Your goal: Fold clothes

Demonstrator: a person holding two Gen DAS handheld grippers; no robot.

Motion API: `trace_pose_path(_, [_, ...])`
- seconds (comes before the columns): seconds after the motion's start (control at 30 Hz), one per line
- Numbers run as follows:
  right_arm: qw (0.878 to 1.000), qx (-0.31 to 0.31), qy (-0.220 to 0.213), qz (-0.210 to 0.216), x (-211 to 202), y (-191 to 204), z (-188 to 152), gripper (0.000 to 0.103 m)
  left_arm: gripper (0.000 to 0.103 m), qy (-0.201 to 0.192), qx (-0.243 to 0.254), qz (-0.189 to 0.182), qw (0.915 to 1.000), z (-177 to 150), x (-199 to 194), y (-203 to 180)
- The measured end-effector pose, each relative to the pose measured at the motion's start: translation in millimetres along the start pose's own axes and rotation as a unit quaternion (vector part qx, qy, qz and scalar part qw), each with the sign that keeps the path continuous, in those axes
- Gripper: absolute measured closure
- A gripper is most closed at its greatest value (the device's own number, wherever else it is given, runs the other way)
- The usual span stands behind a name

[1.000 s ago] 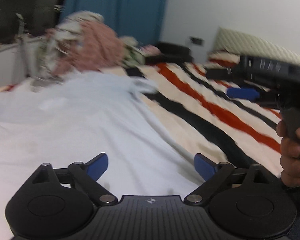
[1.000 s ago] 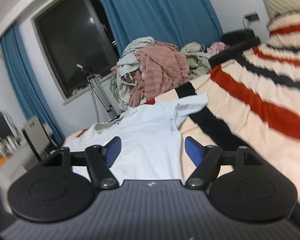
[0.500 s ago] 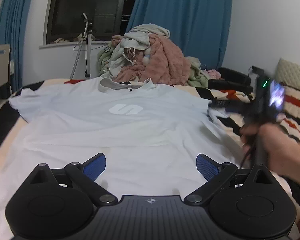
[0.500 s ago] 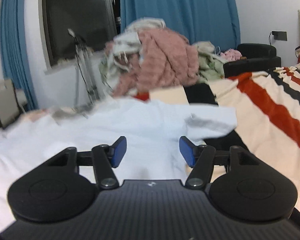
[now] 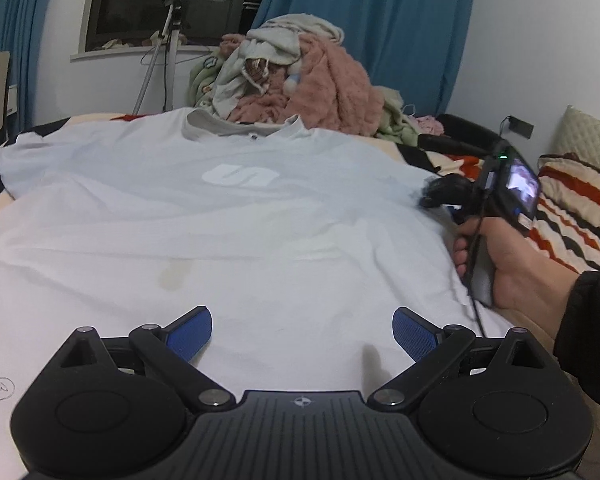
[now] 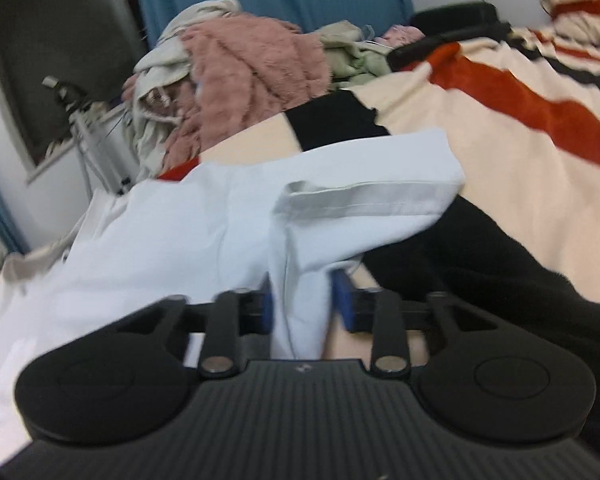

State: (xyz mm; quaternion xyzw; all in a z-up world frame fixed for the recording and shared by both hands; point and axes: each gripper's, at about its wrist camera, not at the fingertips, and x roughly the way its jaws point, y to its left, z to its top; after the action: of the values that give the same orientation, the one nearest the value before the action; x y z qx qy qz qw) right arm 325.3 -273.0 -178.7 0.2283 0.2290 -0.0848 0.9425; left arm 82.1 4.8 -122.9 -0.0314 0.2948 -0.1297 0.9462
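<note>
A white T-shirt [image 5: 220,232] with a pale logo lies flat, front up, on the striped bed. My left gripper [image 5: 302,332] is open just above its lower part, nothing between the blue pads. A hand [image 5: 500,256] holds my right gripper [image 5: 440,194] at the shirt's right sleeve. In the right wrist view the right gripper [image 6: 304,304] is closing its jaws. A bunched fold of the sleeve [image 6: 364,196] fills the gap between its pads, and the sleeve's hem end drapes beyond them.
A pile of pink and beige clothes [image 5: 300,80] sits behind the shirt's collar. The striped blanket [image 6: 500,120] spreads to the right, with a pillow [image 5: 588,136] at the far right. A tripod [image 5: 160,48] stands by the window with blue curtains.
My right gripper moved forward and down to the sleeve and its jaws narrowed around the cloth. My left gripper swung round to face the shirt and sank toward it.
</note>
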Motion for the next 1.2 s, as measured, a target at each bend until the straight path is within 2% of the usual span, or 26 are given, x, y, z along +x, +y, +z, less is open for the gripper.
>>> trace_pose_path(0.07, [0.999,0.037,-0.012,0.005,-2,-11,1,0.094,0.005,0.005,-0.006,0.004,1.0000,1,4,2])
trace_pose_path(0.17, [0.992,0.117,-0.056,0.015,-18,-34,-1,0.095,0.005,0.006,-0.012,0.008,0.9999,2,4,4])
trace_pose_path(0.23, [0.980,0.178,-0.082,0.026,-30,-52,-5,0.095,0.005,0.004,-0.016,0.010,0.9998,3,1,5])
trace_pose_path(0.33, [0.957,0.274,-0.087,0.027,-42,-81,-18,0.095,0.005,0.000,-0.024,0.008,0.9997,5,-6,5])
trace_pose_path(0.4, [0.945,0.314,-0.083,0.048,-46,-95,-26,0.093,0.005,-0.003,-0.027,0.006,0.9996,6,-10,5])
trace_pose_path(0.47, [0.939,0.327,-0.072,0.074,-46,-98,-27,0.089,0.005,-0.006,-0.028,0.004,0.9996,8,-14,4])
trace_pose_path(0.5, [0.938,0.330,-0.065,0.083,-46,-98,-27,0.083,0.005,-0.007,-0.029,0.002,0.9995,8,-16,4])
trace_pose_path(0.53, [0.937,0.331,-0.061,0.094,-46,-98,-27,0.070,0.005,-0.007,-0.031,0.001,0.9995,8,-17,3])
trace_pose_path(0.57, [0.937,0.326,-0.063,0.107,-47,-95,-26,0.056,0.005,-0.007,-0.032,-0.001,0.9995,8,-18,3])
trace_pose_path(0.67, [0.942,0.302,-0.055,0.134,-42,-83,-21,0.033,0.005,-0.004,-0.039,-0.005,0.9992,8,-18,1])
trace_pose_path(0.77, [0.953,0.265,-0.033,0.142,-29,-69,-15,0.032,0.005,0.001,-0.046,-0.007,0.9989,8,-15,-1])
trace_pose_path(0.9, [0.971,0.208,-0.025,0.111,-4,-51,-8,0.031,0.005,0.012,-0.061,-0.008,0.9980,8,-10,3])
trace_pose_path(0.97, [0.973,0.198,-0.039,0.109,5,-49,-5,0.032,0.005,0.017,-0.071,-0.008,0.9973,8,-7,5])
trace_pose_path(1.07, [0.967,0.222,-0.067,0.103,15,-57,-4,0.033,0.005,0.022,-0.080,-0.005,0.9965,8,-2,8])
trace_pose_path(1.2, [0.970,0.215,-0.086,0.076,26,-51,0,0.033,0.005,0.026,-0.083,0.001,0.9962,8,6,11])
